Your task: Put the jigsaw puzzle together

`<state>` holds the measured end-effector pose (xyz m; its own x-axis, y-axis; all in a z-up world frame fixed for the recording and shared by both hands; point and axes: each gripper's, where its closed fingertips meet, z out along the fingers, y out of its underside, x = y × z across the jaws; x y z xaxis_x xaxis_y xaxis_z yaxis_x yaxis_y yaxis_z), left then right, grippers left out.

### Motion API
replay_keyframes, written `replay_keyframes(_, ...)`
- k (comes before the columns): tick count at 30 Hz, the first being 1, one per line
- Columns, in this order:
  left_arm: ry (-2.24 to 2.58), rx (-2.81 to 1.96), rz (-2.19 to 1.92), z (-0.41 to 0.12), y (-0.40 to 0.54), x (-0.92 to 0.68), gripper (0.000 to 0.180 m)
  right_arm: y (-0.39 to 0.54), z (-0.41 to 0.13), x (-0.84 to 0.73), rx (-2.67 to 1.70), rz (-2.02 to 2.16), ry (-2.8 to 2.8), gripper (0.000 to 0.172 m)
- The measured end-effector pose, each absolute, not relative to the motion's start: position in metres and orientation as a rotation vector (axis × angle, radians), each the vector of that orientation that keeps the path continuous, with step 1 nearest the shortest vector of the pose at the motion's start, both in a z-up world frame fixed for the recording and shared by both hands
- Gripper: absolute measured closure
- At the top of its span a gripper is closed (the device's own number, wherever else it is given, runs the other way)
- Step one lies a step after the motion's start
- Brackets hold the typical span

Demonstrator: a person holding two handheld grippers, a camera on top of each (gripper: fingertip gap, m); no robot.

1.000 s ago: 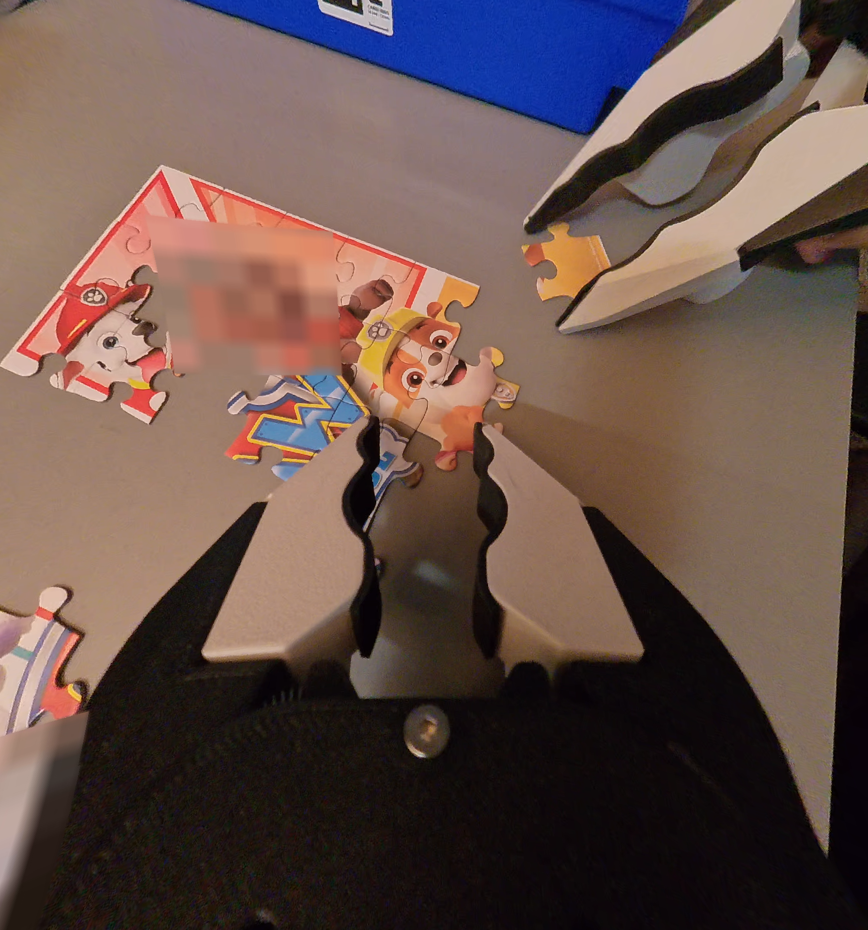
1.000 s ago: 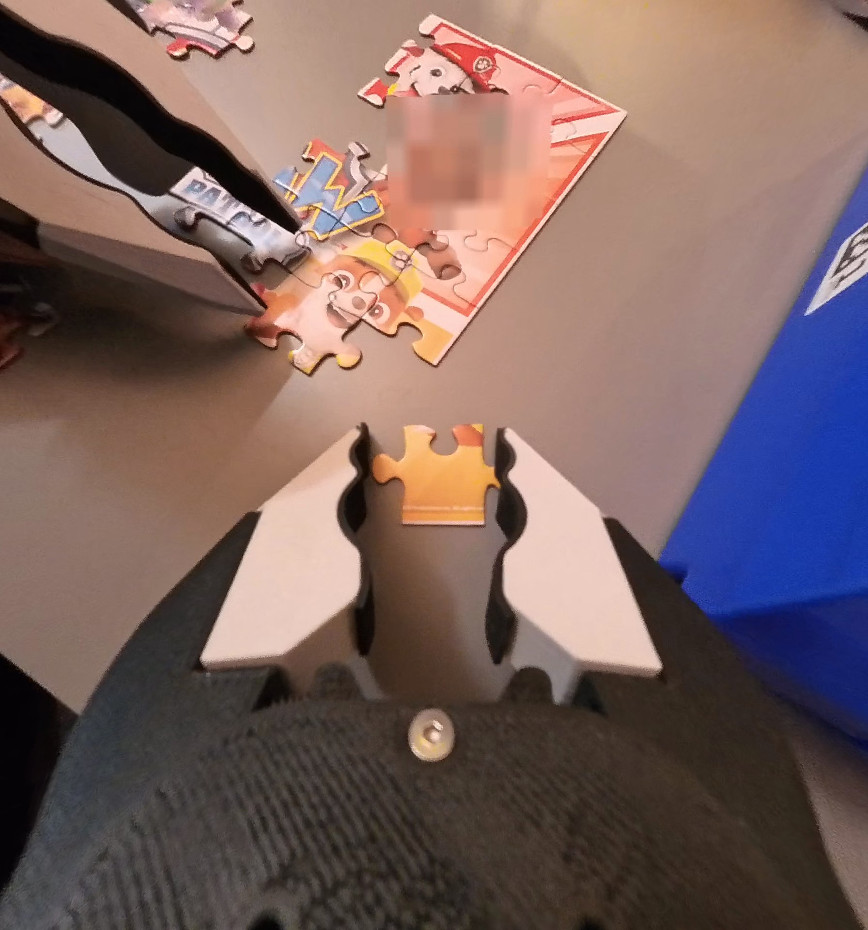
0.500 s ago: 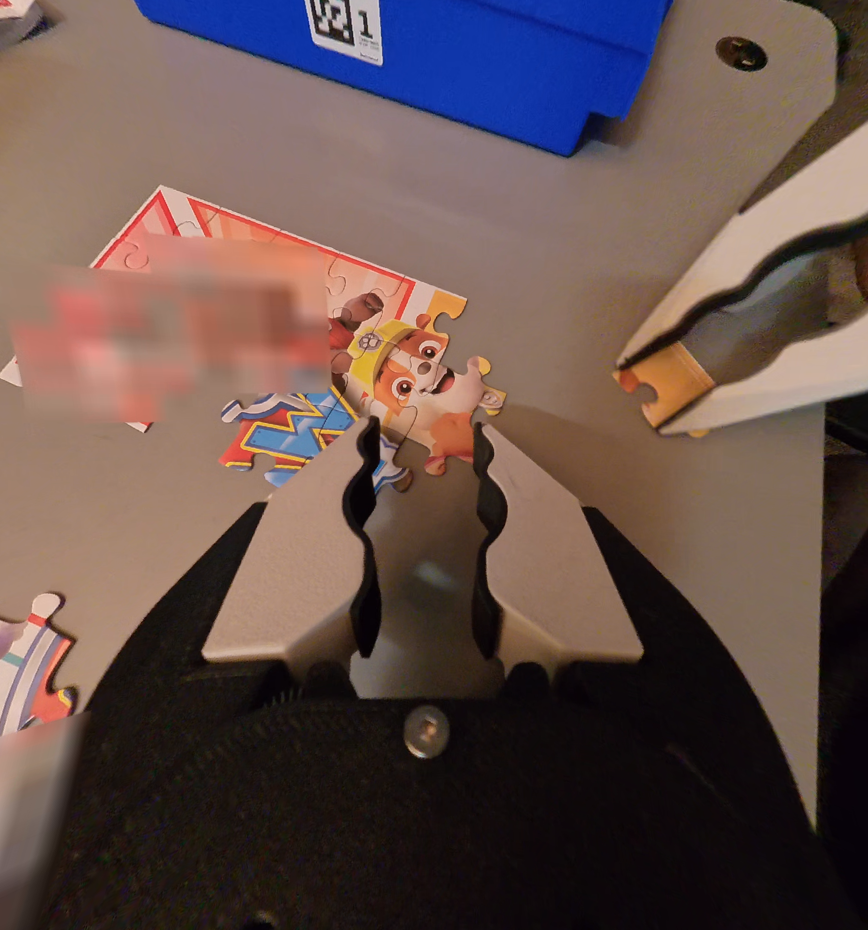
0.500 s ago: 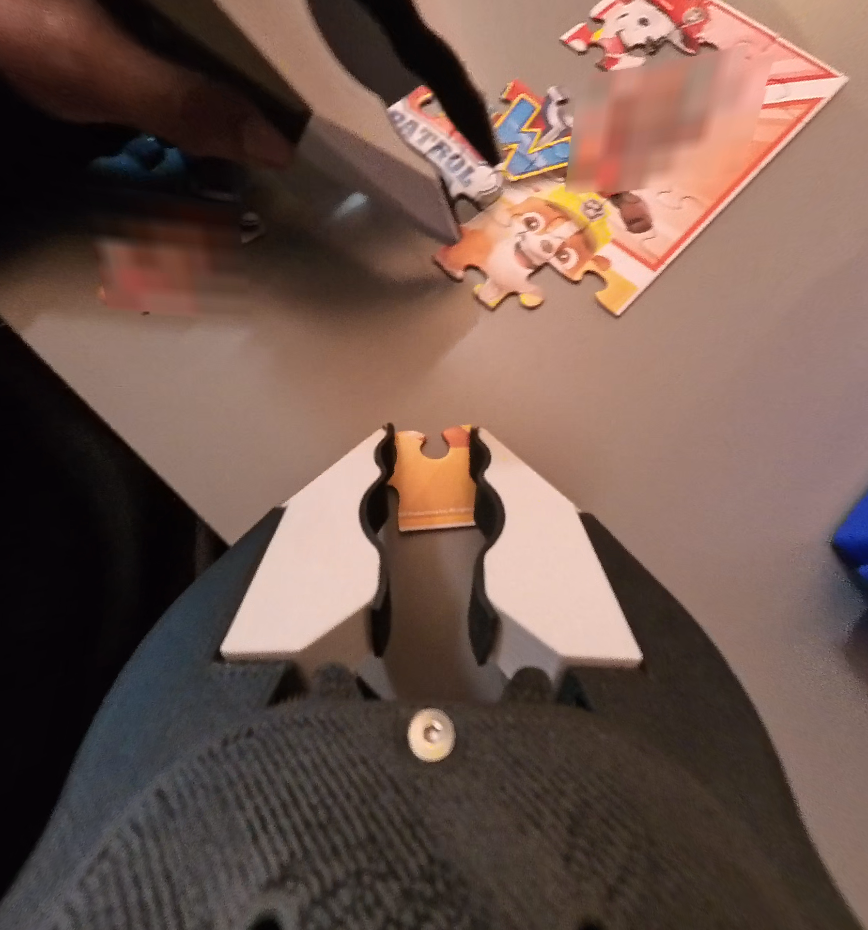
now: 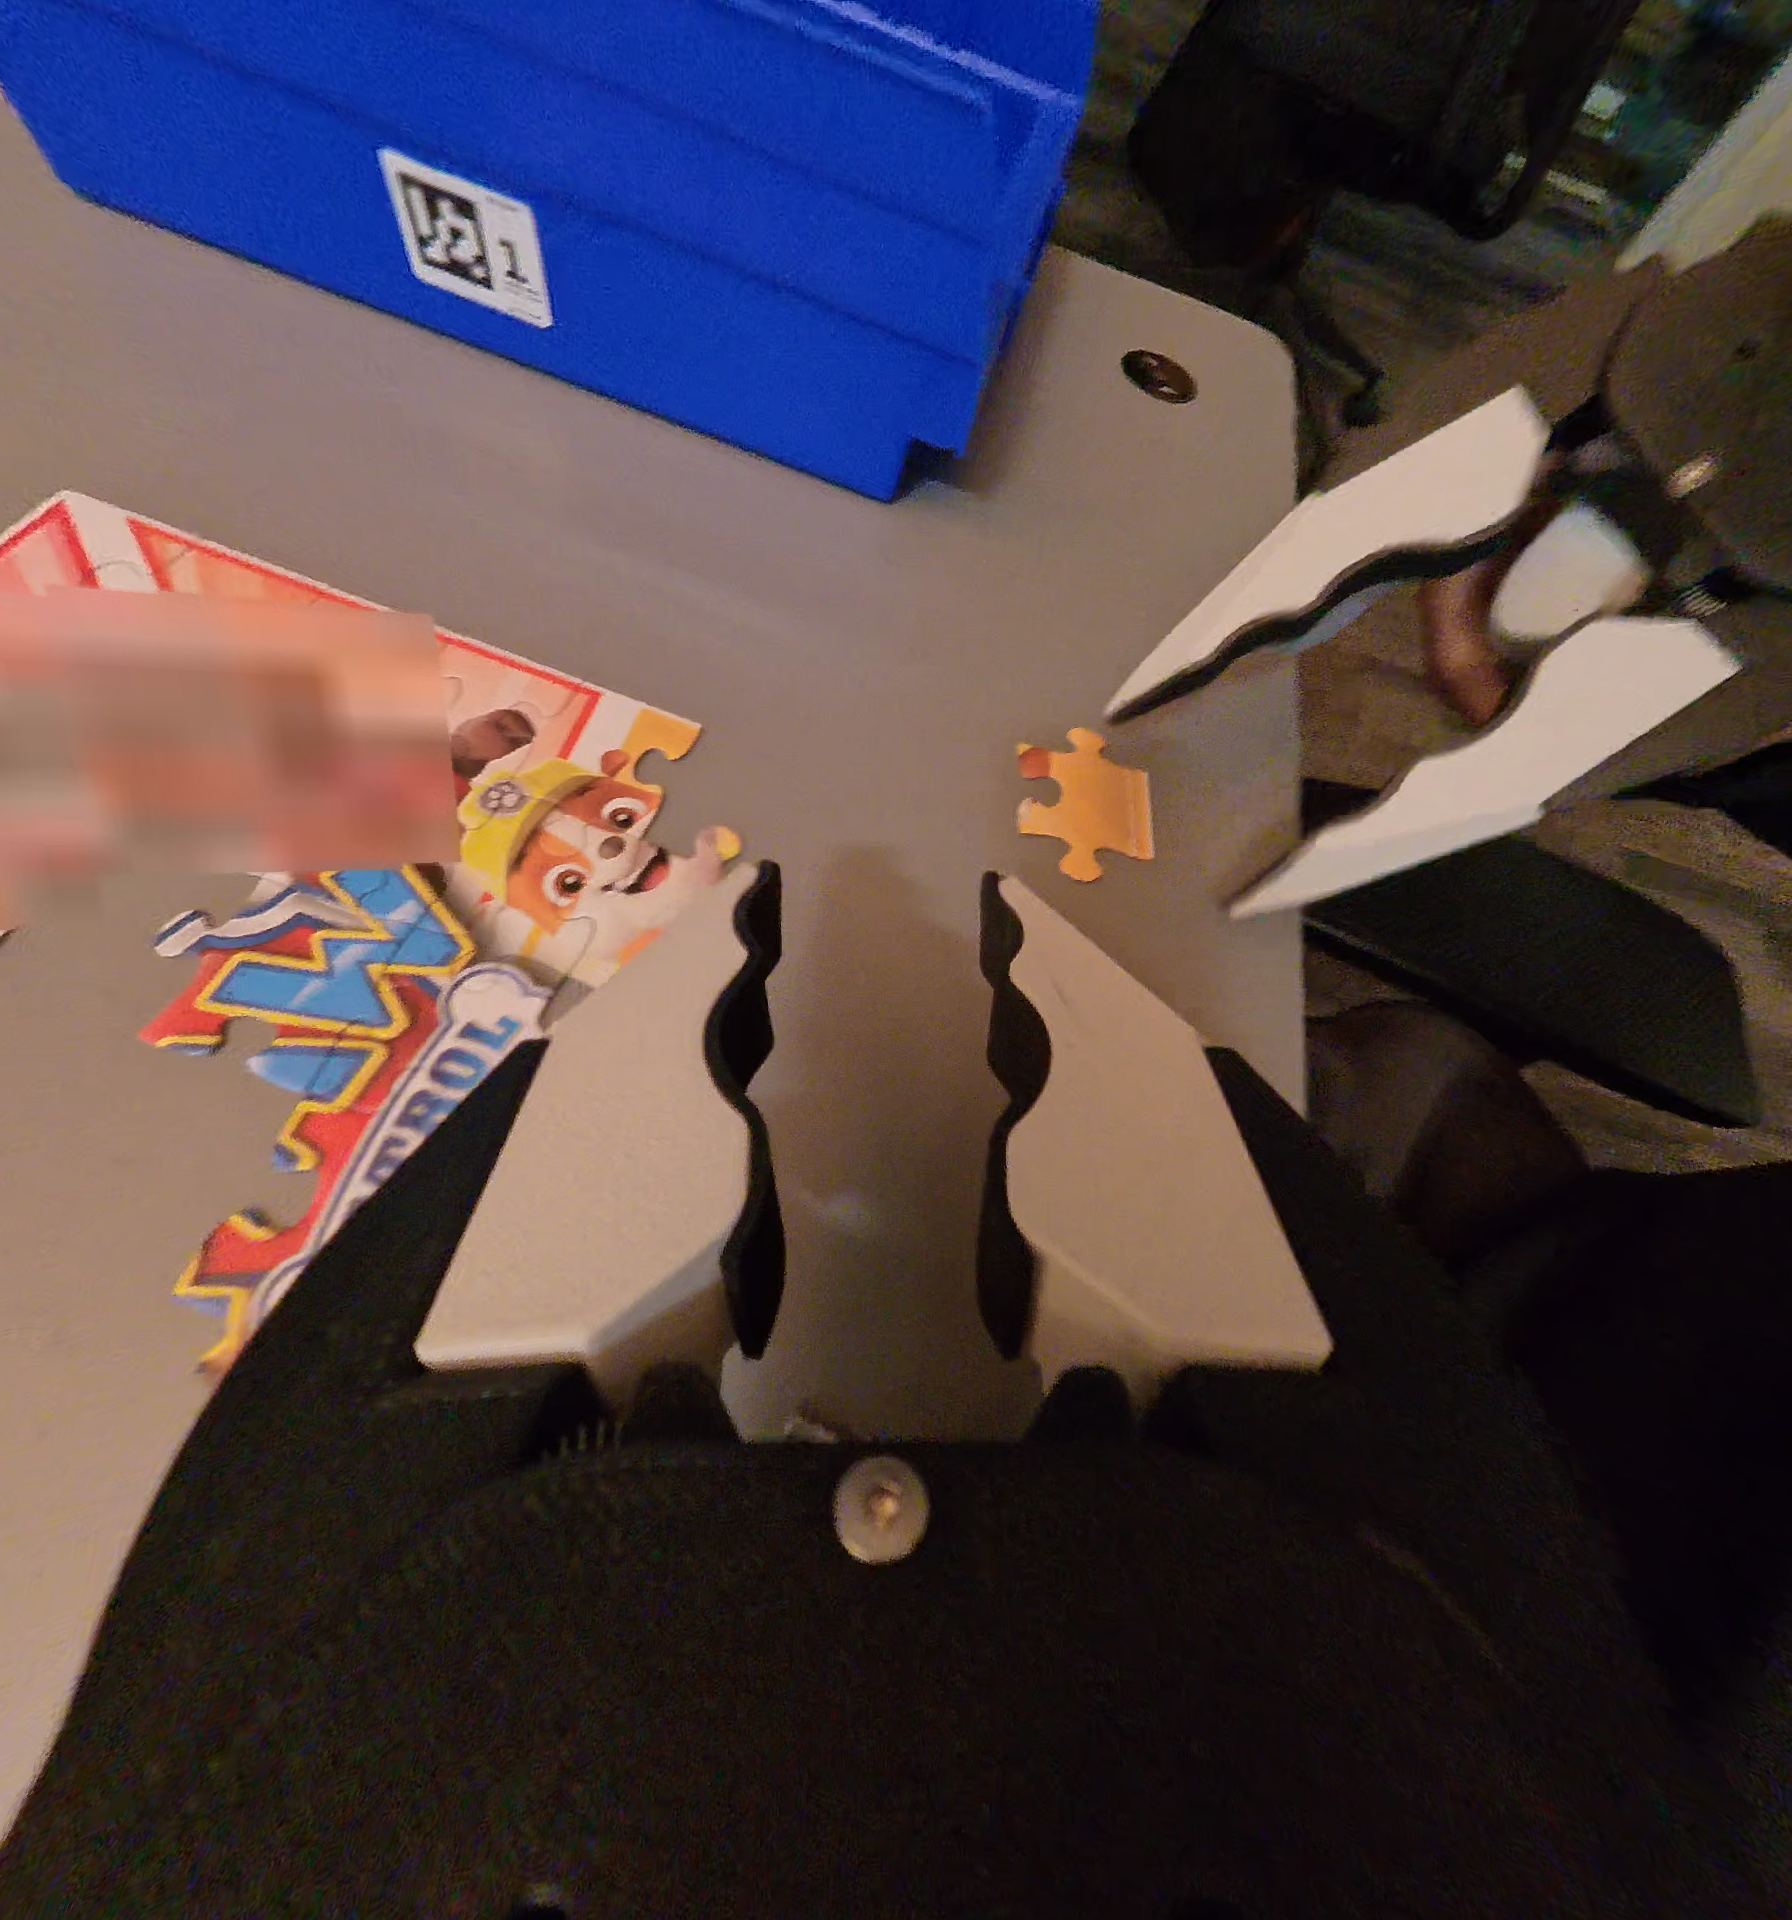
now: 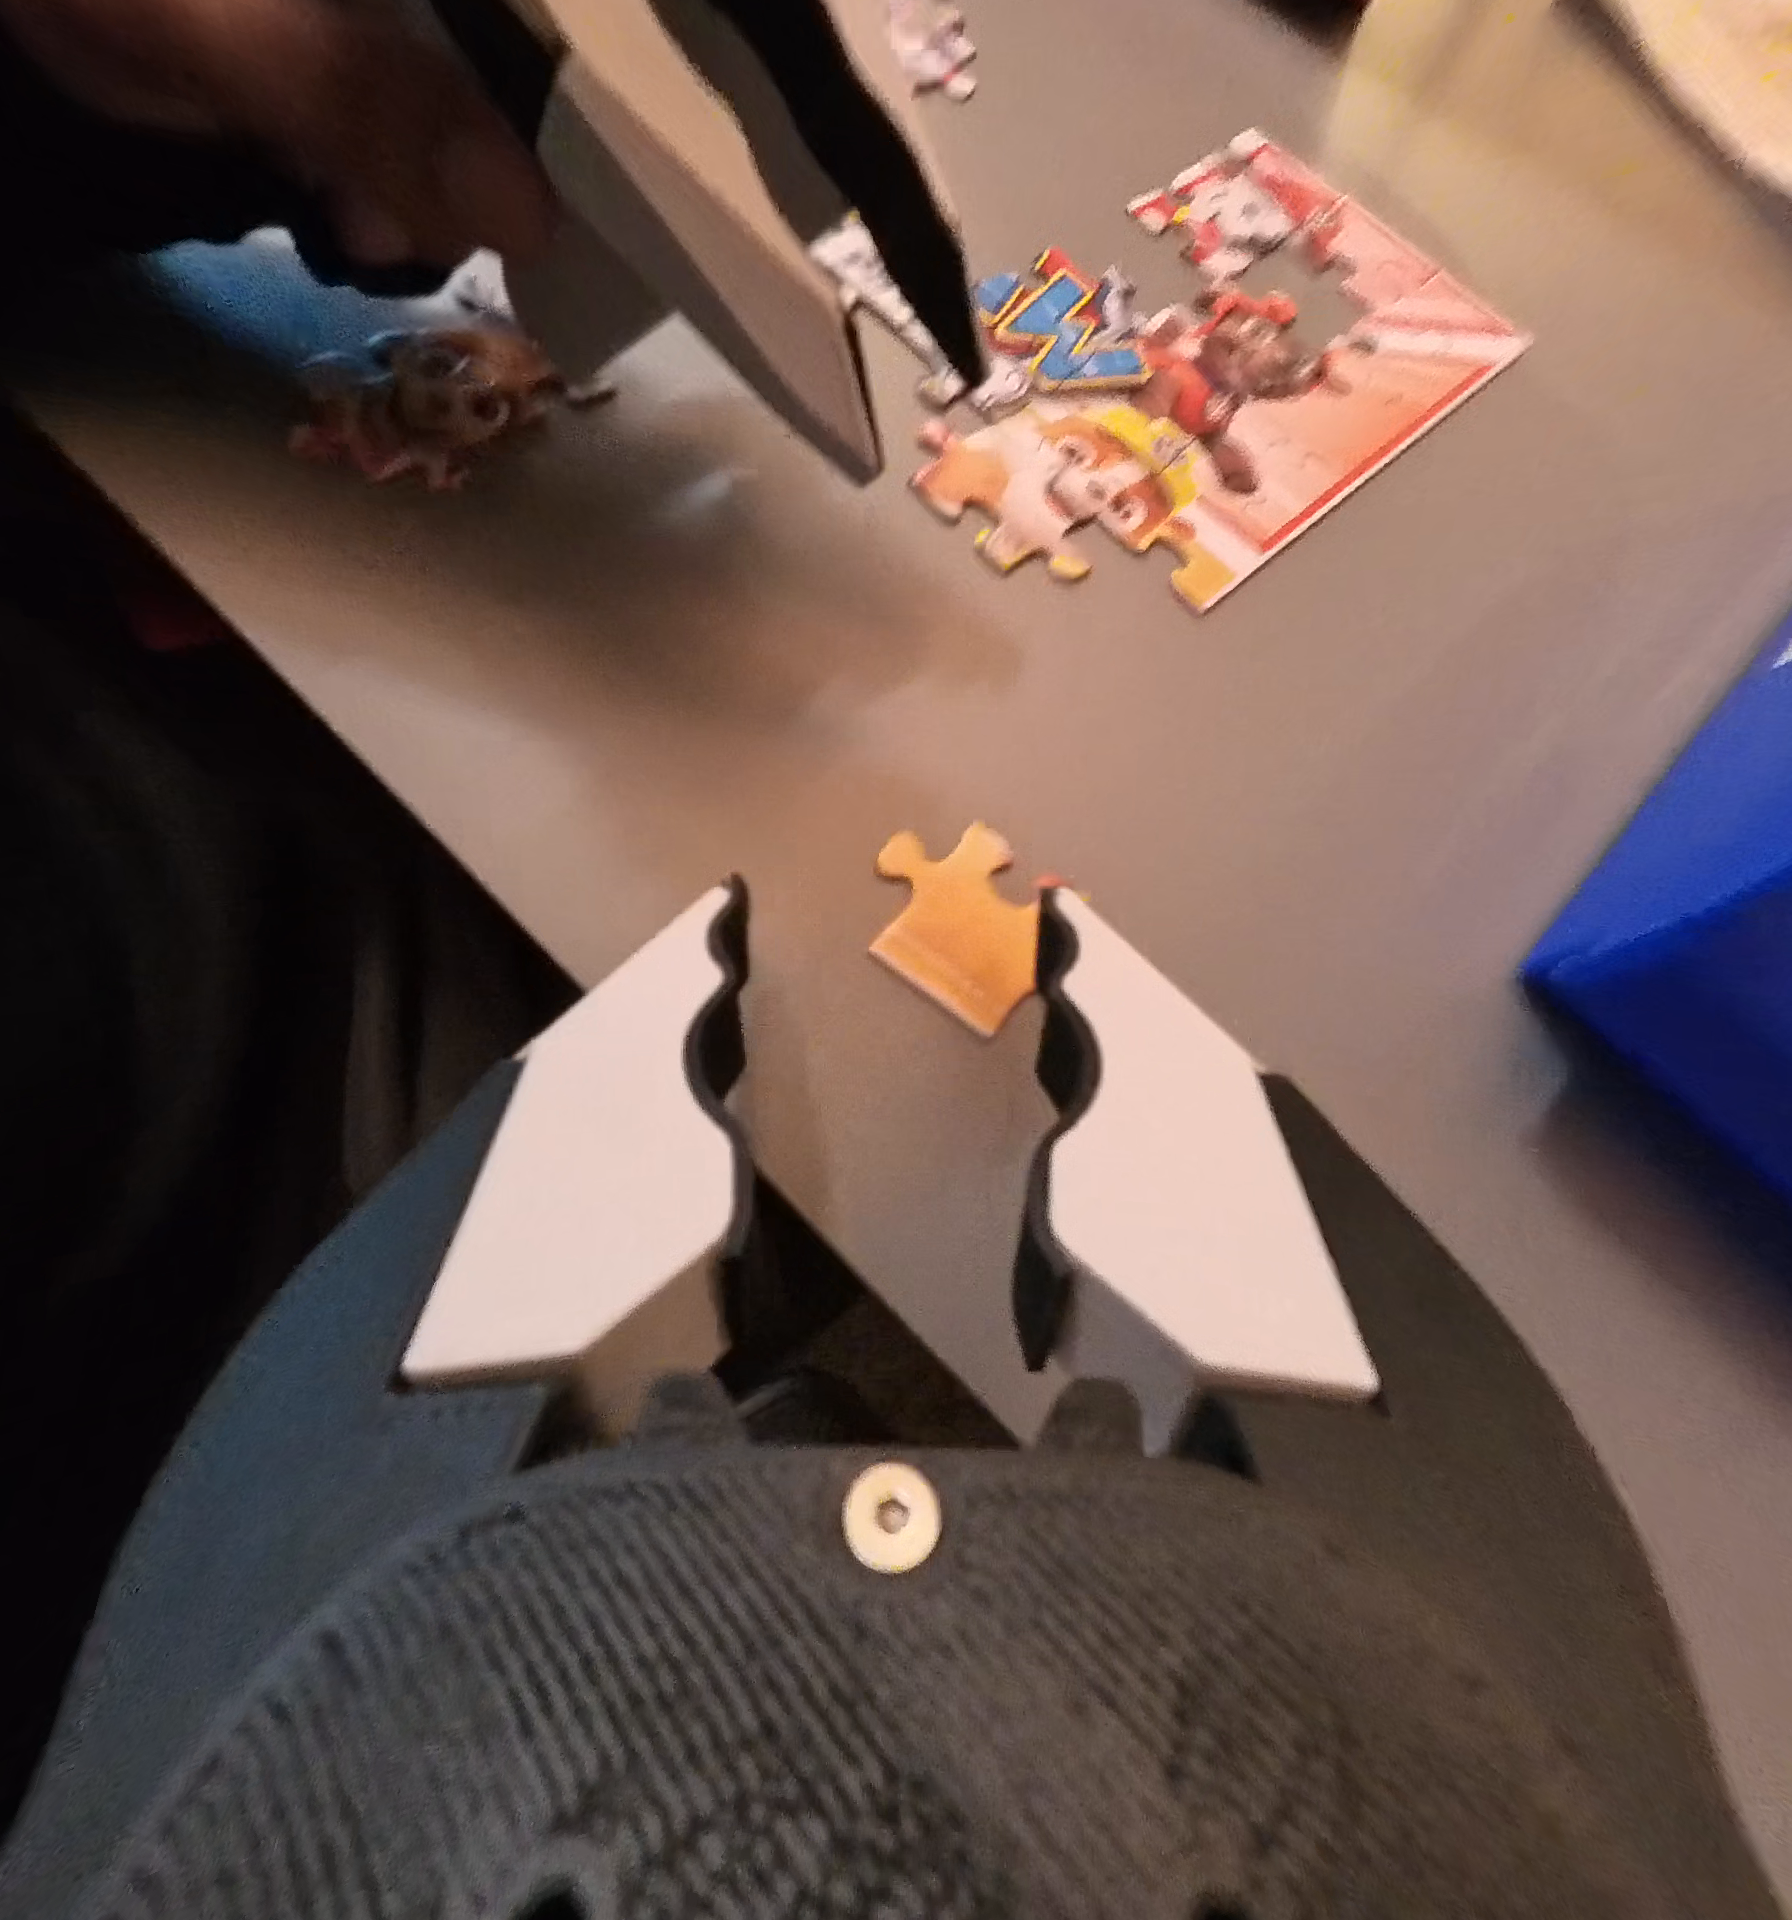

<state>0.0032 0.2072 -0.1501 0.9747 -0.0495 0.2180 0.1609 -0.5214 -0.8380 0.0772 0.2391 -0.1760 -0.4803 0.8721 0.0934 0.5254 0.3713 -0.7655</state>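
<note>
The partly joined cartoon cardboard jigsaw [image 5: 372,935] lies flat at the left of the grey counter [image 5: 663,582], the blue plastic bin [image 5: 663,208] behind it. The left gripper [image 5: 876,883] hovers low, fingers spread over bare counter. Rightward lies the loose orange jigsaw piece [image 5: 1089,805], knobs pointing left. The right gripper [image 6: 892,899] slants down, fingers spread, pinching nothing.
</note>
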Motion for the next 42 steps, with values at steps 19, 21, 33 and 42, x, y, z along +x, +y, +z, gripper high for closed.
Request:
replay_keyframes(19,0.074,-2.199,-0.582,-0.168,0.221,0.103,0.137,0.199,-0.19,0.132,-1.116,1.027,-2.248,0.126)
replay_keyframes(21,0.091,-2.247,-0.559,-0.178,0.22,0.108,0.137,0.202,-0.19,0.129,-1.075,0.976,-2.221,0.125)
replay_keyframes(33,0.158,-2.291,-0.749,-0.18,0.205,0.148,0.138,0.222,-0.193,0.125,-0.732,0.59,-2.171,0.156)
replay_keyframes(42,-0.228,-1.894,-1.07,-0.125,0.206,0.106,0.142,0.221,-0.132,0.113,-0.426,0.503,-1.928,0.172)
